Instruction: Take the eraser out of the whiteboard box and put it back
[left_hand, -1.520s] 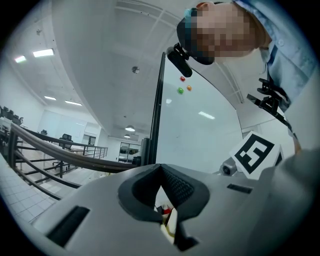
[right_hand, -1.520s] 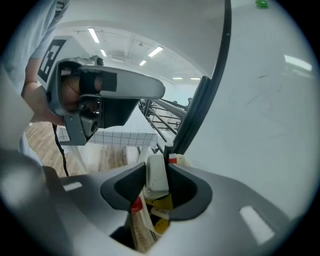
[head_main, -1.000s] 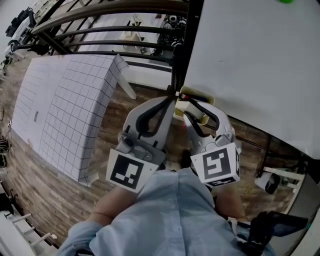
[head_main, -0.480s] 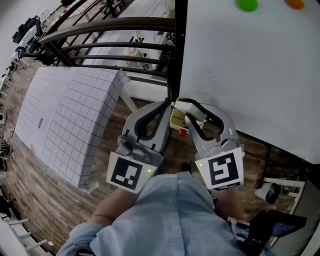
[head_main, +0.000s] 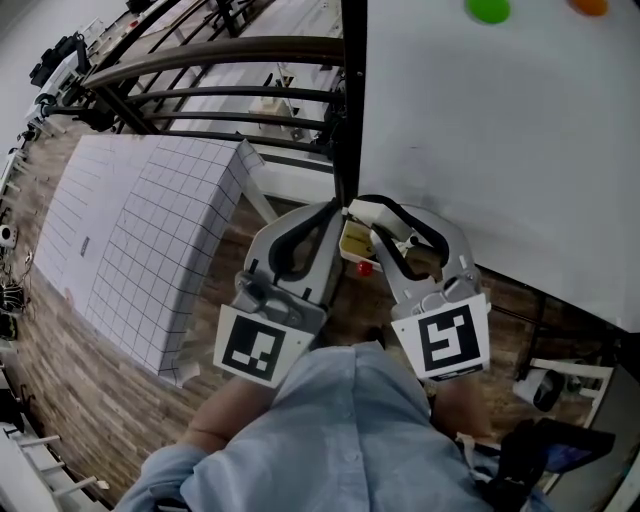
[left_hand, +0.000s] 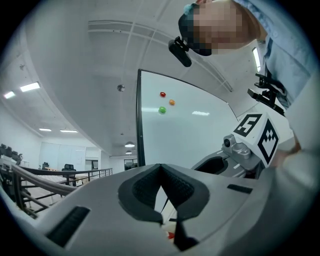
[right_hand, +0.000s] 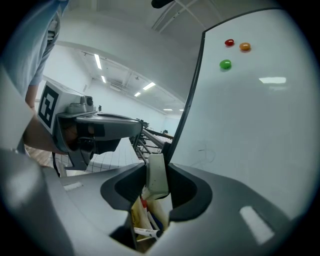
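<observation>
My right gripper (head_main: 372, 213) is shut on a white eraser (head_main: 368, 210), held upright just above the yellowish whiteboard box (head_main: 353, 241) at the whiteboard's (head_main: 500, 140) lower left corner. In the right gripper view the eraser (right_hand: 156, 177) fills the gap between the pads, with the box (right_hand: 140, 217) and its markers below. A red marker cap (head_main: 365, 268) shows in the box. My left gripper (head_main: 337, 207) is shut on nothing beside the board's black frame. In the left gripper view its tips (left_hand: 160, 167) meet, and the right gripper's marker cube (left_hand: 260, 137) stands to the right.
A white gridded panel (head_main: 140, 230) leans at the left over the wood floor. Dark railings (head_main: 220, 70) run behind it. Red (right_hand: 229, 42), orange (right_hand: 244, 46) and green (right_hand: 225, 64) magnets sit high on the whiteboard (right_hand: 250, 125). A person's blue sleeve (head_main: 340, 430) fills the bottom.
Both grippers have risen a little, the right one carrying the eraser up from the box. The left gripper stayed shut and empty.
</observation>
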